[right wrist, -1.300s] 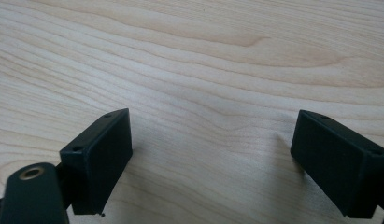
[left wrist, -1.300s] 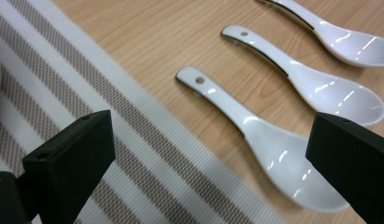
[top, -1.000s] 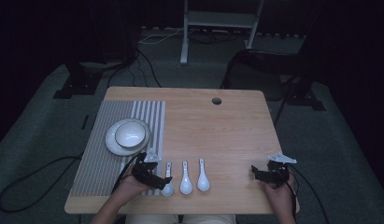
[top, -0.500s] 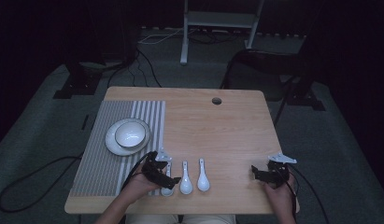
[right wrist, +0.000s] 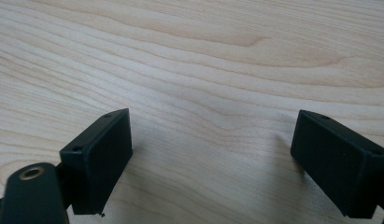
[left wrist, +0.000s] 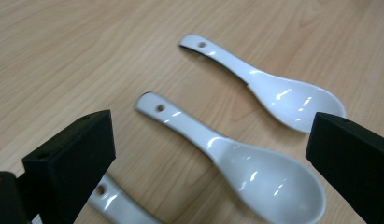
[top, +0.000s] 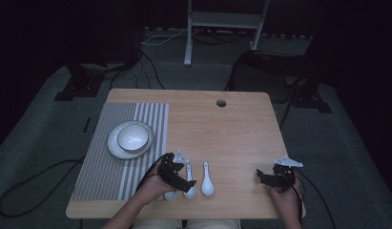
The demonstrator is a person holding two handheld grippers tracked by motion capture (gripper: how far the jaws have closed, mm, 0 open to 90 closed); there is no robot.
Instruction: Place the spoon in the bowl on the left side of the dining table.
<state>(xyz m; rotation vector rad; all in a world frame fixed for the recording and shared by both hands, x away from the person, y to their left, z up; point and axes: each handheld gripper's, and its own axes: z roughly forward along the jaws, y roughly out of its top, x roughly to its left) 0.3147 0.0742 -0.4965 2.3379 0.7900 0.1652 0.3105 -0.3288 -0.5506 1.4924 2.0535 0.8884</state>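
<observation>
Three white ceramic spoons lie side by side near the table's front edge: a left spoon (top: 170, 194), a middle spoon (top: 189, 183) and a right spoon (top: 207, 180). My left gripper (top: 180, 178) hovers low over them, open. In the left gripper view its jaws straddle the middle spoon (left wrist: 245, 163). The right spoon (left wrist: 273, 88) lies beyond it, and the left spoon's handle (left wrist: 116, 205) pokes out by the left jaw. My right gripper (top: 264, 177) rests at the front right, open over bare wood (right wrist: 213, 70), with nothing between its jaws.
A grey striped placemat (top: 108, 167) covers the table's left side. On it stands a white plate (top: 113, 149) with a white bowl (top: 132, 137) in it. A cable hole (top: 221, 103) sits near the far edge. Dark stands and cables lie on the floor beyond.
My left gripper has slid right from beside the left spoon to over the spoons. The right gripper has stayed put.
</observation>
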